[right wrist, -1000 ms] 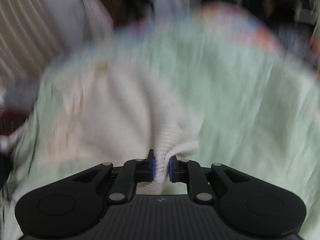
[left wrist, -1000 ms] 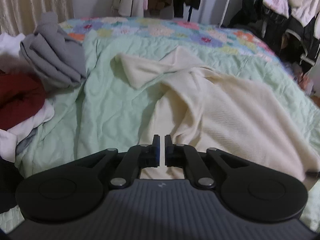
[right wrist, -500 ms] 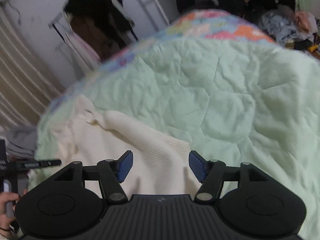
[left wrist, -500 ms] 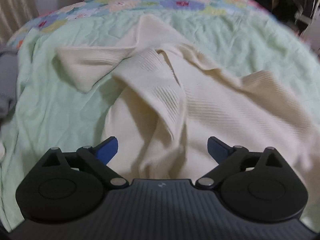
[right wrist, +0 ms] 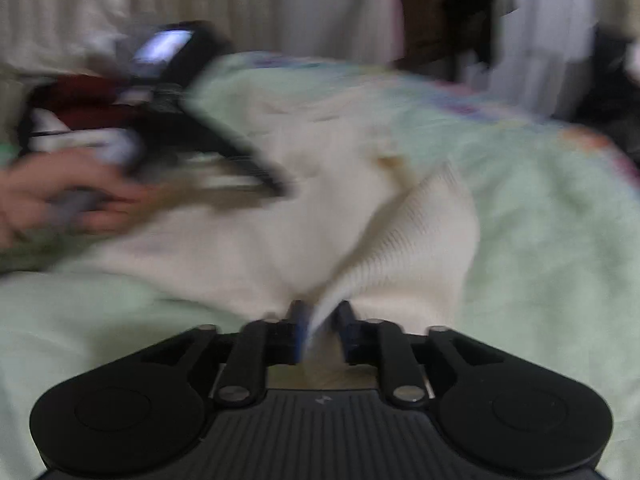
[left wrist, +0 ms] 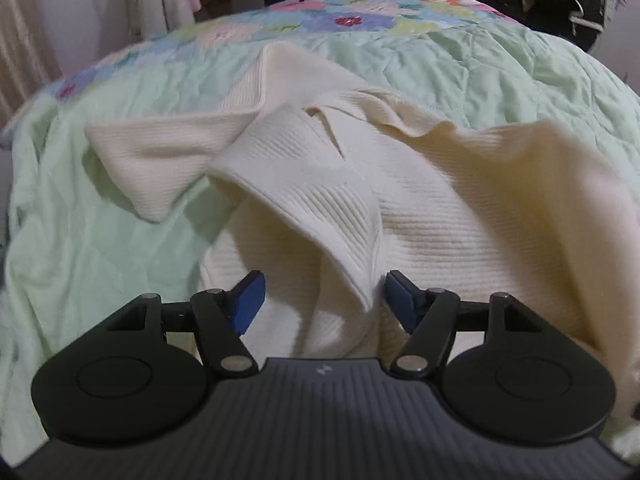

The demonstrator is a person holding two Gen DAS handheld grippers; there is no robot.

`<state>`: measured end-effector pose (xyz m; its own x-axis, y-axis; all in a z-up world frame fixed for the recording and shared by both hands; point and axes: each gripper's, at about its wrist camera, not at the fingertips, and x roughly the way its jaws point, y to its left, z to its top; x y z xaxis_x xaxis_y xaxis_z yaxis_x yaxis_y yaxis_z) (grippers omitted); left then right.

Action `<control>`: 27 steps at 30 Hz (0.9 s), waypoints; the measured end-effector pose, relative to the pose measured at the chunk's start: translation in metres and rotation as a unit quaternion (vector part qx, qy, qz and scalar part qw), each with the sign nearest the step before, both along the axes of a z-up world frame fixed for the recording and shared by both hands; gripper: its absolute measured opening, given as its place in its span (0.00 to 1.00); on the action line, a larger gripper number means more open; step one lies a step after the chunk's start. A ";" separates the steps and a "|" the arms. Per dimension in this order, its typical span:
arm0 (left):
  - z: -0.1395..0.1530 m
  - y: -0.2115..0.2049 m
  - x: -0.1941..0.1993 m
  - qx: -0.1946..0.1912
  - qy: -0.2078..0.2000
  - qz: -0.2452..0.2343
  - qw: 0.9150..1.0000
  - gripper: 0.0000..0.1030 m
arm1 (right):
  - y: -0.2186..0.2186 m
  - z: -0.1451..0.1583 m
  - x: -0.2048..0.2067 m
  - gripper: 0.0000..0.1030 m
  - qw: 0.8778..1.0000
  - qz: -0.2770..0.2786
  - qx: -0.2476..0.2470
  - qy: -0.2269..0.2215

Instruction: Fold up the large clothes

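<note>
Left wrist: tongs closing astride sweater fold | right tongs closing, seemingly clamping sweater edge

Black tool, blue pads

- The bed is covered by a pale green quilt with a flowered patchwork band along its far edge.
- A cream ribbed sweater lies crumpled on the quilt, one sleeve spread toward the left.
- In the blurred right wrist view, a pile of dark red and white clothes sits at the bed's left side.
</note>
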<state>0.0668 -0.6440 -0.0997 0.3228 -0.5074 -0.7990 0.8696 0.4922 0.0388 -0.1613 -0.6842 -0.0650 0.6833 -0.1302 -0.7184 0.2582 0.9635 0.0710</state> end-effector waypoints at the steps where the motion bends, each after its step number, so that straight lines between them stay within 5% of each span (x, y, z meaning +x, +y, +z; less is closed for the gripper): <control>1: 0.000 0.000 -0.001 0.001 0.003 0.000 1.000 0.64 | -0.006 0.005 -0.004 0.31 1.000 -0.013 0.015 -0.008; 3: -0.001 -0.001 0.000 0.002 0.007 0.002 1.000 0.64 | -0.023 0.012 -0.015 0.43 0.997 -0.053 0.048 -0.030; 6: -0.002 -0.002 0.004 0.002 0.018 0.008 1.000 0.64 | -0.067 0.008 -0.038 0.48 0.981 -0.149 0.112 -0.059; 11: -0.002 -0.002 0.006 0.009 0.025 0.004 1.000 0.64 | -0.086 -0.010 -0.030 0.49 0.979 -0.149 0.132 -0.044; 14: -0.002 -0.002 0.007 0.010 0.037 0.002 0.999 0.45 | -0.088 -0.030 -0.011 0.48 0.979 -0.134 0.154 -0.018; 15: -0.002 -0.002 0.008 0.007 0.049 0.000 0.999 0.34 | -0.088 -0.035 -0.005 0.28 0.979 -0.133 0.155 -0.009; 17: 0.002 -0.002 0.005 0.003 0.057 -0.003 0.998 0.21 | -0.090 -0.033 0.003 0.06 0.983 -0.124 0.132 0.000; 21: 0.016 0.002 0.006 -0.011 0.045 0.016 0.999 0.13 | -0.104 0.003 -0.003 0.05 0.988 -0.151 0.042 -0.012; 25: 0.031 0.016 0.021 -0.045 0.074 0.027 0.996 0.13 | -0.149 0.048 -0.024 0.05 0.965 -0.242 -0.107 -0.001; 27: 0.035 0.021 0.025 -0.060 0.085 0.029 0.994 0.13 | -0.181 0.048 -0.031 0.10 0.955 -0.280 -0.101 0.006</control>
<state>0.0919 -0.6229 -0.0646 0.2198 -0.5877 -0.7787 0.8289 0.5334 -0.1686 -0.1928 -0.8654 -0.0171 0.4578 -0.6094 -0.6473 0.7358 0.6684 -0.1088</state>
